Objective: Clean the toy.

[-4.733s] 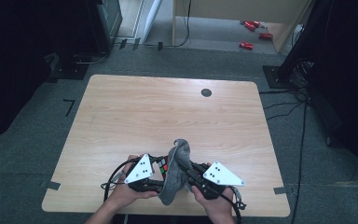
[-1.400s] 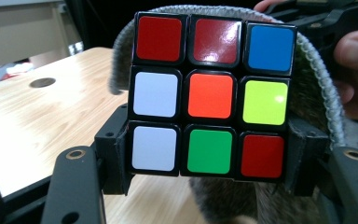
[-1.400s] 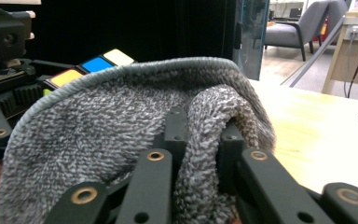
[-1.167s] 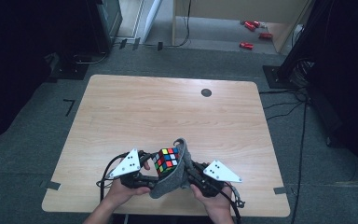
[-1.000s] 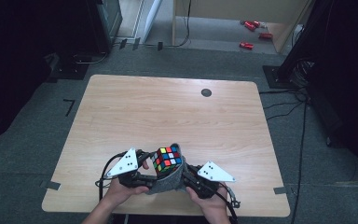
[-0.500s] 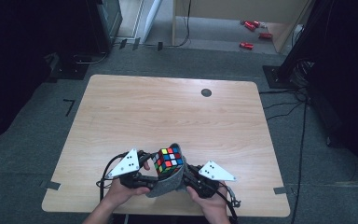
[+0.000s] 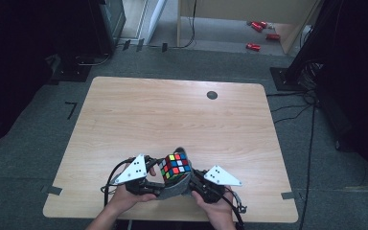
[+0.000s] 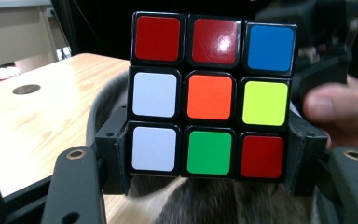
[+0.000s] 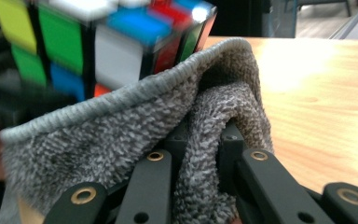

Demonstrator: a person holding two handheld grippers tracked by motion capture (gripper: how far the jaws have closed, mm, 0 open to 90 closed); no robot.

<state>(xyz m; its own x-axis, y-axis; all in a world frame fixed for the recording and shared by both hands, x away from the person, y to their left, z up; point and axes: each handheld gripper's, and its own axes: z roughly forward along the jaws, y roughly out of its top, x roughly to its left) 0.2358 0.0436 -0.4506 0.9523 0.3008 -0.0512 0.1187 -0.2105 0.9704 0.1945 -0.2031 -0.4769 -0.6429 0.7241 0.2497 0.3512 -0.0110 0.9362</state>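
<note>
cube upright between left gripper fingers, orange-centred face toward its camera; grey cloth pinched by right gripper fingers

A pale wooden table on grey carpet — red items lie beyond.

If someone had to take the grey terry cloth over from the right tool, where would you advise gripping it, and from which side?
I would grip the grey terry cloth on its stitched hem, coming from the table's far side. That hem forms a firm, raised ridge below the multicoloured puzzle cube, which the left tool holds, while the right tool already pinches the bunched fold nearer the person.
</note>
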